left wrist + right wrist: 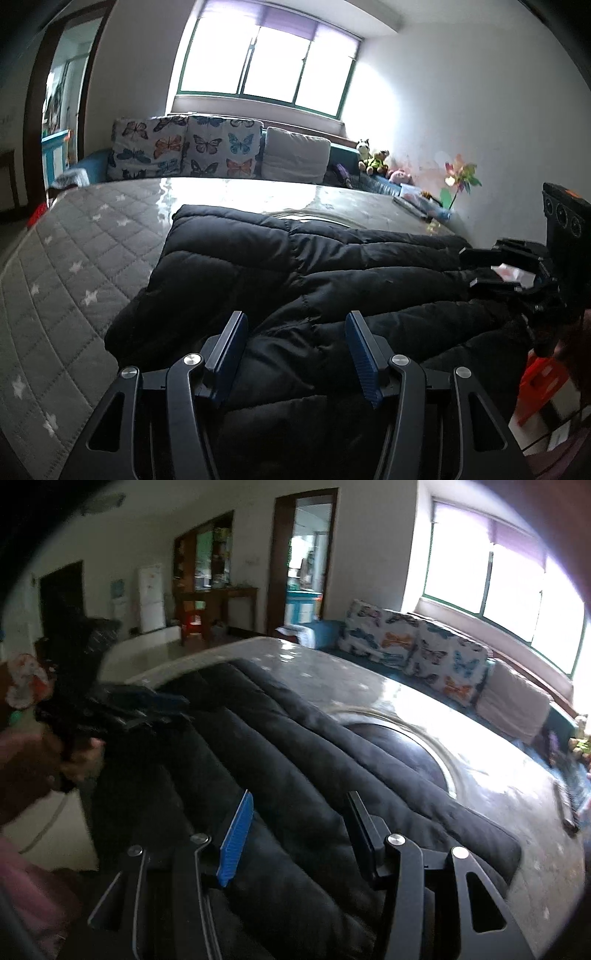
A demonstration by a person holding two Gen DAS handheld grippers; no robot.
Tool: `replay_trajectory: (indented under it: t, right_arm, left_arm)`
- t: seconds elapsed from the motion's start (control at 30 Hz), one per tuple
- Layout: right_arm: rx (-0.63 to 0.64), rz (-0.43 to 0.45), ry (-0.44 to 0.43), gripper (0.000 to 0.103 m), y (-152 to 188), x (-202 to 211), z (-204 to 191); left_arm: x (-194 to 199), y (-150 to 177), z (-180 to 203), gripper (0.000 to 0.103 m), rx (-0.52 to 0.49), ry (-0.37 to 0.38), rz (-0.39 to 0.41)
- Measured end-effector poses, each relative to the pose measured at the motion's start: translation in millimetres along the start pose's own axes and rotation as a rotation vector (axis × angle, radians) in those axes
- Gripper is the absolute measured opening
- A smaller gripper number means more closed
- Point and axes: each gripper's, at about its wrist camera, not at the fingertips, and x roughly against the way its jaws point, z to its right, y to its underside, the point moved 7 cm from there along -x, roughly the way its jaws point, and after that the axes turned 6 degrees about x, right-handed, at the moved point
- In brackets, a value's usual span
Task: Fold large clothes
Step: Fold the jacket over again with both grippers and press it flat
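Note:
A large black quilted puffer coat (295, 273) lies spread on a grey star-patterned padded cover (74, 258) over a table. My left gripper (295, 332) is open, its blue pads just above the coat's near edge, holding nothing. In the right wrist view the same coat (314, 746) runs away from me in long padded ridges. My right gripper (299, 812) is open above the coat and empty. The right gripper also shows at the right edge of the left wrist view (517, 266), and the left gripper, blurred, at the left of the right wrist view (140, 705).
A sofa with butterfly cushions (184, 147) and a white pillow (295, 155) stands behind the table under a bright window. Soft toys (373, 155), a paper pinwheel (460, 177) and small items sit at the far right corner. A red stool (543, 384) stands at the right.

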Motion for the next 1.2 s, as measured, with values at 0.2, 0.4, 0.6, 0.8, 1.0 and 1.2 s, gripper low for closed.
replay_trajectory:
  t: [0.2,0.4,0.6,0.8,1.0,1.2]
  right_arm:
    - [0.017,-0.064,-0.014,0.058,34,-50,-8]
    - [0.016,-0.048,-0.003,0.058,34,-47,-7]
    - [-0.025,-0.036,-0.003,0.058,31,-29,-1]
    - [-0.095,-0.012,0.040,0.058,26,-3,29]
    - [-0.214,-0.037,0.125,0.058,38,3,69]
    - [-0.263,-0.049,0.104,0.060,55,-12,70]
  left_arm:
    - [7,5,-3,0.059,-0.009,-0.023,-0.012]
    - [18,-22,5,0.060,0.029,-0.067,0.000]
    - [-5,-31,-13,0.060,0.035,-0.124,-0.036]
    - [-15,-30,-15,0.060,0.019,-0.138,-0.026]
    - [-19,-26,-16,0.060,0.031,-0.133,-0.029]
    - [-23,-26,-16,0.060,0.023,-0.139,-0.038]
